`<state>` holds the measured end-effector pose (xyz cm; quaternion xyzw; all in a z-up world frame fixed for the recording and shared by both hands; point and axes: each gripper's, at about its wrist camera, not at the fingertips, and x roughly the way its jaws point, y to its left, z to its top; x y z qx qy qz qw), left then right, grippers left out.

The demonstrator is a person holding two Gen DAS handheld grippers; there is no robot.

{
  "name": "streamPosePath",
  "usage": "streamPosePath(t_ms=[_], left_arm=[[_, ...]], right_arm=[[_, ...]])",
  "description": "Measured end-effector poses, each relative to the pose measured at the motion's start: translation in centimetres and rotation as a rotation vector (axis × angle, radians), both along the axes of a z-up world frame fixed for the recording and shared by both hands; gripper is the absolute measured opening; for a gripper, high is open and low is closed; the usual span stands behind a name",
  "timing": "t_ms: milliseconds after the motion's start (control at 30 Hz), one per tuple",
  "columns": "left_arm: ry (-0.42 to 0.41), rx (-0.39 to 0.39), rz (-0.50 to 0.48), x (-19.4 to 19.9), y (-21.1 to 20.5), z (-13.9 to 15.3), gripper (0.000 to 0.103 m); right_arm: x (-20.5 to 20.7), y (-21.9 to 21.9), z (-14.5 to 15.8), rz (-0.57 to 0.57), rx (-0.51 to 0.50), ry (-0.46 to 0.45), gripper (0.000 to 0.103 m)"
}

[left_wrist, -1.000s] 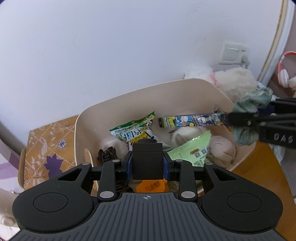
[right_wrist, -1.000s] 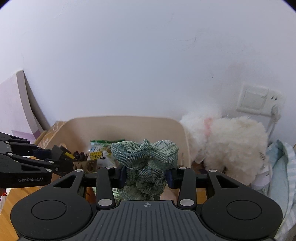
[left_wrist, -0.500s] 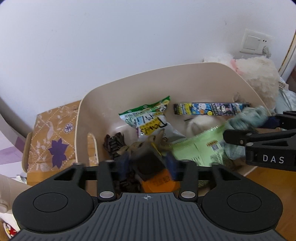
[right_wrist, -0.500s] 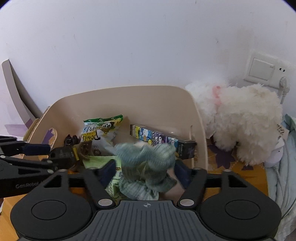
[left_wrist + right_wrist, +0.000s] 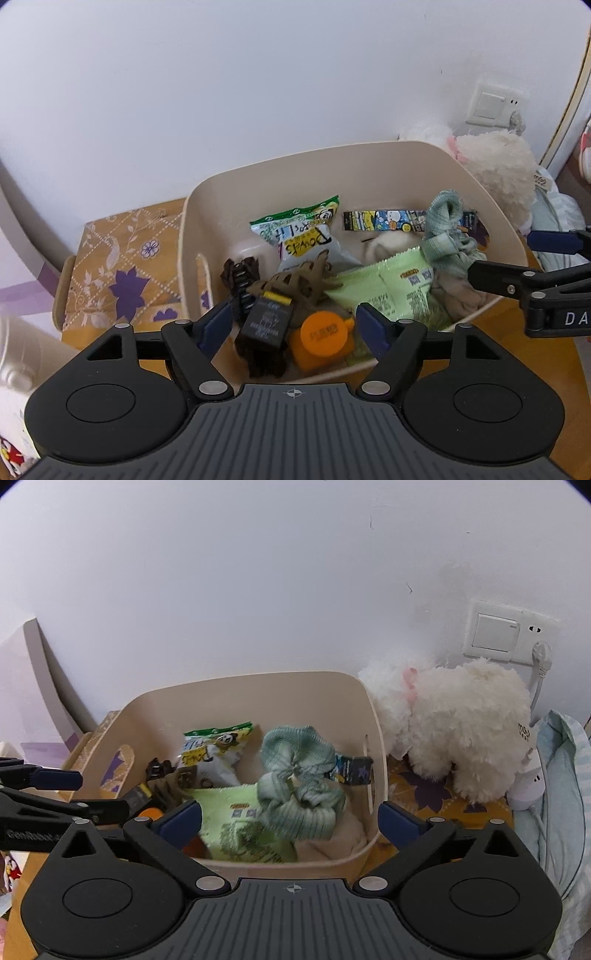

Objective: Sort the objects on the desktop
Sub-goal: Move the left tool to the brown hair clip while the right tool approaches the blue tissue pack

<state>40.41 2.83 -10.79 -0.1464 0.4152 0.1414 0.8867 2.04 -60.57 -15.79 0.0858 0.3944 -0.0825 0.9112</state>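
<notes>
Black block [image 5: 269, 322]: I see it lying loose inside the beige bin, near the front wall, a yellow strip on its top edge; just beside the orange cap [image 5: 324, 333]; it sits on dark brown fabric; nothing grips it
Green scrunchie [image 5: 297, 775]: resting in the bin's right half, on top of the pale green packet [image 5: 240, 823] and a cream cloth; free of both grippers; in my left view it shows at [image 5: 445, 236]
Beige bin [image 5: 369, 162]: on the wooden desk against the white wall; it holds also a green-and-white snack bag [image 5: 306, 236], a long blue cartoon-printed box [image 5: 384, 220] along the back, a dark hair claw [image 5: 240, 273] at left, a brown claw clip [image 5: 299, 284] just behind the block
Left gripper [image 5: 295, 325]: my fingers stand wide apart with nothing between the blue pads; poised over the bin's front edge, the block below the gap
Right gripper [image 5: 290, 821]: fingers spread wide, holding nothing; over the bin's near-right rim, the scrunchie beyond the gap; from my left view its black fingers reach in from the right, over the rim
Surroundings: white plush toy [image 5: 461, 731] just right of the bin; wall switch and socket [image 5: 509, 635] above it; patterned orange cloth [image 5: 122, 262] left of the bin
</notes>
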Motion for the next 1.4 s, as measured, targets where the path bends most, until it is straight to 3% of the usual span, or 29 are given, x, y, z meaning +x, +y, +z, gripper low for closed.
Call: streamPosePath(t_ms=[200, 700, 900, 1133, 1400], left_arm=[[-0.026, -0.047, 0.000, -4.2, 0.7, -0.1, 0.078], [0.091, -0.100, -0.032, -12.9, 0.2, -6.0, 0.078], [0.122, -0.147, -0.065, -14.5, -1.4, -8.0, 0.078], [0.155, -0.127, -0.133, -15.3, -3.3, -9.4, 0.078], [0.163, -0.137, -0.125, -15.4, -3.8, -10.5, 0.078]], right_arm=[[-2.9, 0.5, -0.5, -0.015, 0.027, 0.001, 0.103], [-13.6, 3.1, -6.4, -0.116, 0.132, 0.124, 0.103], [-16.5, 5.3, -8.0, -0.129, 0.180, 0.158, 0.103], [-18.3, 8.1, -9.0, -0.099, 0.206, 0.182, 0.103], [-19.8, 10.5, -10.1, -0.027, 0.210, 0.180, 0.103]])
